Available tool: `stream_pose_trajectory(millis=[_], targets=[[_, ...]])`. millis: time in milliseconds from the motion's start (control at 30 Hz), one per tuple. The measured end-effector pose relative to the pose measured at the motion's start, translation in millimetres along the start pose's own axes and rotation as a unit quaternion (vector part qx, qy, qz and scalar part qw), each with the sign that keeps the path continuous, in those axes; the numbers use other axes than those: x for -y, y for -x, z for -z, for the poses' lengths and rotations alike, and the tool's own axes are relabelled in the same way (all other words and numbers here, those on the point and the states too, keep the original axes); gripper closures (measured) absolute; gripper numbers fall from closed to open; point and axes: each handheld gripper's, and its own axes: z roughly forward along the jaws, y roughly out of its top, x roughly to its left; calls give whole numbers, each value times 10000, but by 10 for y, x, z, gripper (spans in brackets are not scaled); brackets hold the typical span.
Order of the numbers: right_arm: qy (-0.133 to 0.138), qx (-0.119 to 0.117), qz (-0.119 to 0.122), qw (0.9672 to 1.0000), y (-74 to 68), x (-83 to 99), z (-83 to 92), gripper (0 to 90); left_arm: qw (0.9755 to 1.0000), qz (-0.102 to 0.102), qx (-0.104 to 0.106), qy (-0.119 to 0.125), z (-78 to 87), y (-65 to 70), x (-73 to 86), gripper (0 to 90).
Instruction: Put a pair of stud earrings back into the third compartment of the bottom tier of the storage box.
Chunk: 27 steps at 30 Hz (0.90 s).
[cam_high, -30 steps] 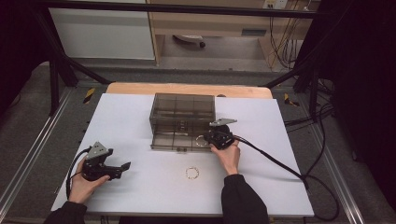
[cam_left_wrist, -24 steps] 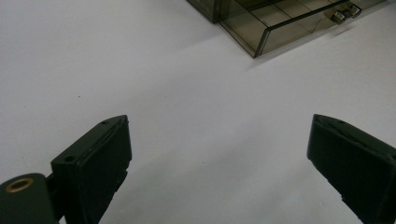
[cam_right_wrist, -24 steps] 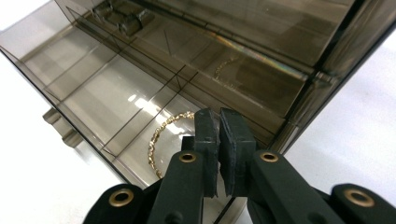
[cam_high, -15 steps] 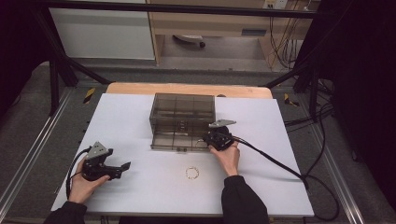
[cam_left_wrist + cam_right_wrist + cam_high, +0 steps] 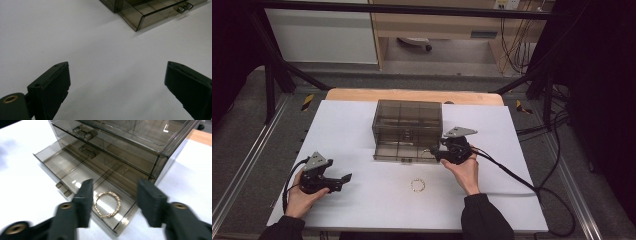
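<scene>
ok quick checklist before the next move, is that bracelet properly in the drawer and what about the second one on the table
1. Bracelet lies flat in the open bottom drawer, in its end compartment: ok.
2. Right gripper has let go; its jaws have just been opening and nothing is pinched between them: ok.
3. Right gripper clear of the drawer before any push: cannot tell.
4. Second bracelet lies free on the table: ok.
5. Left gripper open, nothing held: ok.
6. Drawer closed: not ok.
</scene>
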Motion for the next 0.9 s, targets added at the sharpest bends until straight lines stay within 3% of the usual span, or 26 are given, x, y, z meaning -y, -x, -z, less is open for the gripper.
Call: stream_pose_trajectory(millis=[467, 900], targets=[[-104, -210, 14, 9997, -82, 122, 192, 107, 10000, -8, -1, -22, -5, 3, 0, 64], [-374, -452, 52, 9983, -279, 399, 52, 74, 10000, -26, 8, -41, -10, 9, 1, 63]])
